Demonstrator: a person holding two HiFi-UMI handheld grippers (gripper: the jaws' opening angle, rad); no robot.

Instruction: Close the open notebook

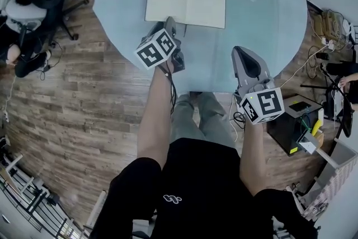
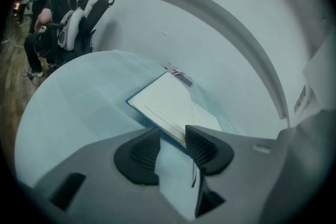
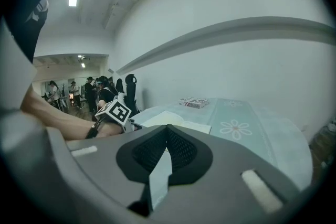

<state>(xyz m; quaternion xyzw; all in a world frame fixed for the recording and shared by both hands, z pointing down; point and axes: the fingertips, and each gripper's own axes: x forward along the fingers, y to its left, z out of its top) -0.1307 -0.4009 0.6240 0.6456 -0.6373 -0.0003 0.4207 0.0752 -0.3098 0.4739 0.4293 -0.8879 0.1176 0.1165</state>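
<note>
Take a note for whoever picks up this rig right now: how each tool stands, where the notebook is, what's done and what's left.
Left tool: jaws open, gripping nothing, tips close to the near edge of the notebook, by its left page. I cannot tell whether they touch it.
Right tool: jaws together, empty, over the near part of the table, apart from the notebook.
Notebook: lying open, pages up, on the round blue table.
Done: nothing yet; neither cover is lifted.
Left: probably catch the left cover with the left tool and fold it over onto the right page.
</note>
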